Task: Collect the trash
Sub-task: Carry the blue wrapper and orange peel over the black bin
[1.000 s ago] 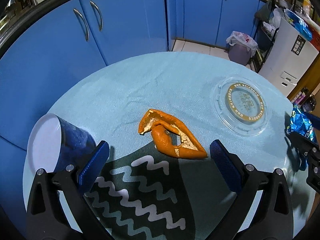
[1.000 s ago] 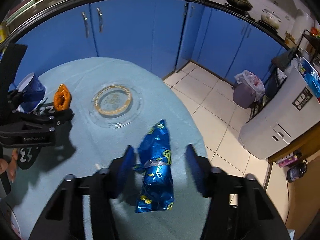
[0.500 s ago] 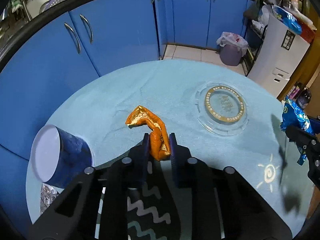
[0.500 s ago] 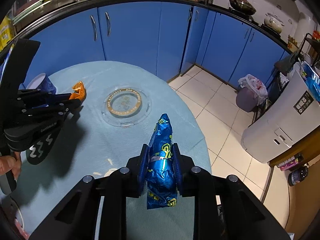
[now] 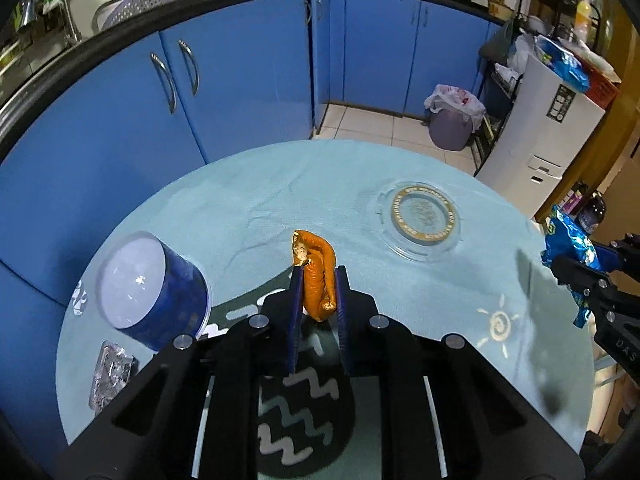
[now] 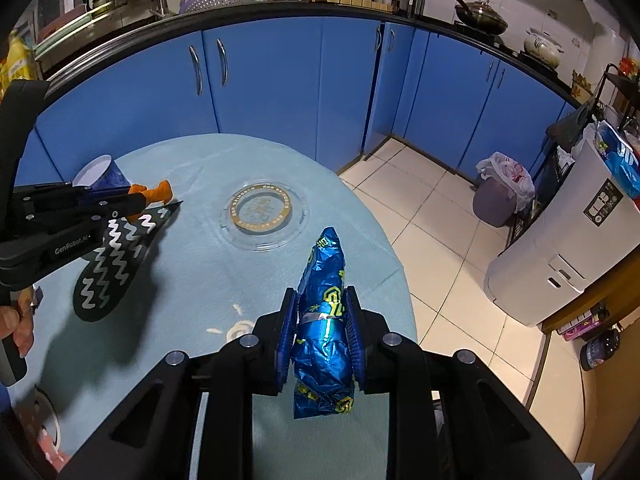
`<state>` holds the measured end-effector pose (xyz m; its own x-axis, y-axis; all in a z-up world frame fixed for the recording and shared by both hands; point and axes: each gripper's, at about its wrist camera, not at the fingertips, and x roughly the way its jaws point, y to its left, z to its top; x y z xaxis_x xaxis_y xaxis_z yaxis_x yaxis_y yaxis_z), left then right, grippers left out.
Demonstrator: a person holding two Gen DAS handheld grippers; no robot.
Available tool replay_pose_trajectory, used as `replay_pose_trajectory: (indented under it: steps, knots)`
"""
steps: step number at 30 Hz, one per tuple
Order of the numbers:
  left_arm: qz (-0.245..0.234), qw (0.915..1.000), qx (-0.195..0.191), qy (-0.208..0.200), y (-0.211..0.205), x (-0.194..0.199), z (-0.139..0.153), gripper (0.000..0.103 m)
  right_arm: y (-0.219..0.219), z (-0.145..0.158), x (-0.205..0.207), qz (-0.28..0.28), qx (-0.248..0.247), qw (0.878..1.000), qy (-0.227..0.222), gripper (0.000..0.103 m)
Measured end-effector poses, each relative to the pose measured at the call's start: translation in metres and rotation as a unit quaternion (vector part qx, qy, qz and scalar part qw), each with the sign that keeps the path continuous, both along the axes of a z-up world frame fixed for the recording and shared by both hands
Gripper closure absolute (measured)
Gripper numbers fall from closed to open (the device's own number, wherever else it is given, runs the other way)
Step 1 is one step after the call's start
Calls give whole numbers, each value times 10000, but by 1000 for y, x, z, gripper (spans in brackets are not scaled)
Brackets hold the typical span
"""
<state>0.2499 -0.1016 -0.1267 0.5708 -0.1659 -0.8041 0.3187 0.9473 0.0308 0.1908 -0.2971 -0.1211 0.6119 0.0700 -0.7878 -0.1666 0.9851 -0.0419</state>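
Observation:
My left gripper (image 5: 318, 276) is shut on an orange peel (image 5: 316, 276) and holds it above the round table. The peel and gripper also show in the right wrist view (image 6: 154, 192). My right gripper (image 6: 322, 300) is shut on a crumpled blue foil snack wrapper (image 6: 326, 320), lifted above the table's right edge. The wrapper also shows in the left wrist view (image 5: 570, 242). A blue paper cup (image 5: 154, 286) lies on its side at the left. A crumpled silver foil (image 5: 110, 376) lies below it.
A clear plastic lid with a gold ring (image 5: 424, 218) lies on the light blue tablecloth (image 5: 240, 208). A dark mat with white zigzags (image 6: 116, 256) lies near the front. A lined grey bin (image 6: 498, 192) stands on the floor by a white appliance (image 6: 560, 240). Blue cabinets surround the table.
Both grippers closed from open, the left on the orange peel and the right on the blue wrapper, and both have lifted their items up from the table.

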Motion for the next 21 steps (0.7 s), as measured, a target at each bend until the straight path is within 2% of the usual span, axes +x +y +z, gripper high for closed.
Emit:
replay_pose_trajectory:
  steps: [11,21]
  knots:
    - [-295,9992,-45,-264,-15,-49,32,87,-16,27,-40,-62,77,9997,-230,79]
    - [-830,9960,-85,-325,-53,-93,42,87,-48,42,-82,-351,100,9987,-348,79]
